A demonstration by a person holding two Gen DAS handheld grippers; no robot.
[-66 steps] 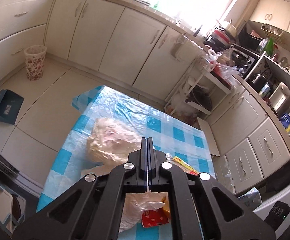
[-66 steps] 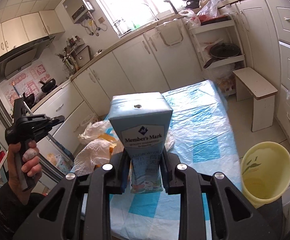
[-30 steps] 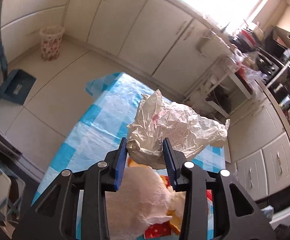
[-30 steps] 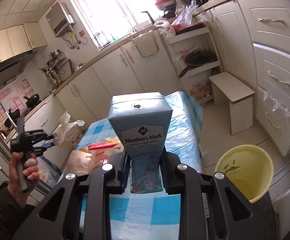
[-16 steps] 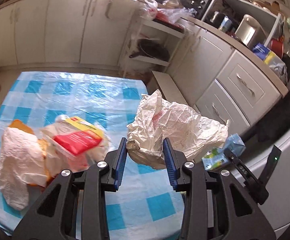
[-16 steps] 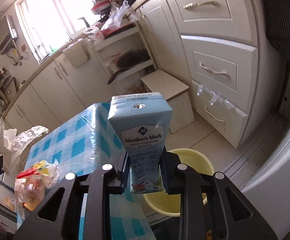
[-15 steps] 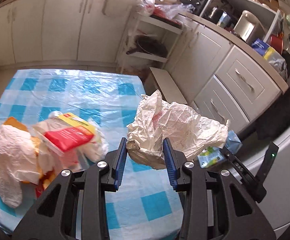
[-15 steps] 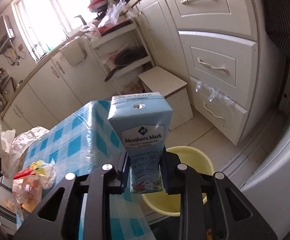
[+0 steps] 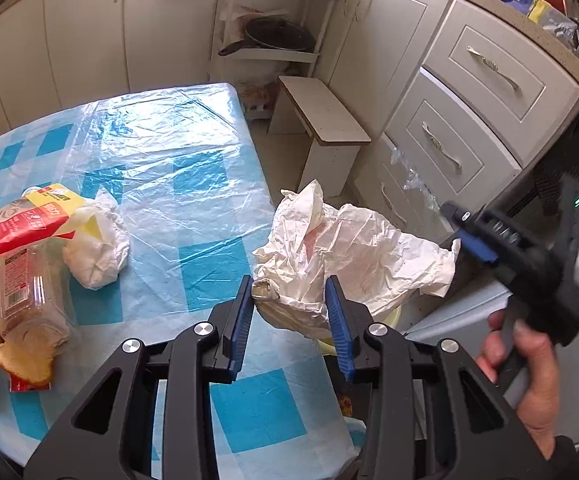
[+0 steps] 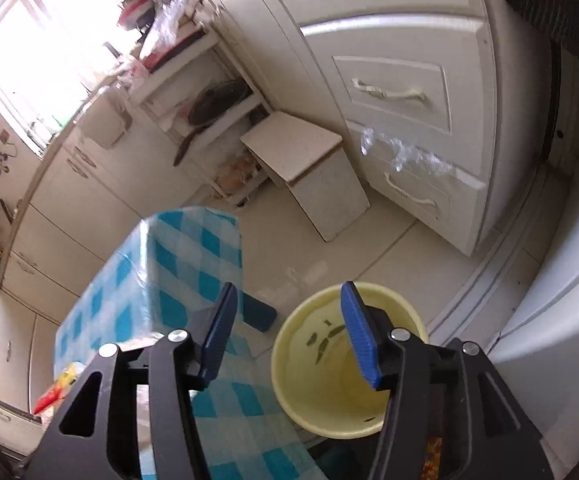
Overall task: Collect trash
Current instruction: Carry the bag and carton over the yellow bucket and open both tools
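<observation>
The left hand-held gripper (image 9: 291, 312) was clamped on a crumpled paper wrapper (image 9: 341, 256) just past the tabletop (image 9: 177, 184) edge. The right hand-held gripper (image 10: 289, 328) was opening, nothing between its pads, above the yellow bin (image 10: 325, 404), which seemed empty, though blurred.

Crumpled matt paper wrapper (image 9: 341, 256); glossy clear plastic film over checked tablecloth (image 9: 177, 184); smooth yellow plastic bin (image 10: 329, 392).
</observation>
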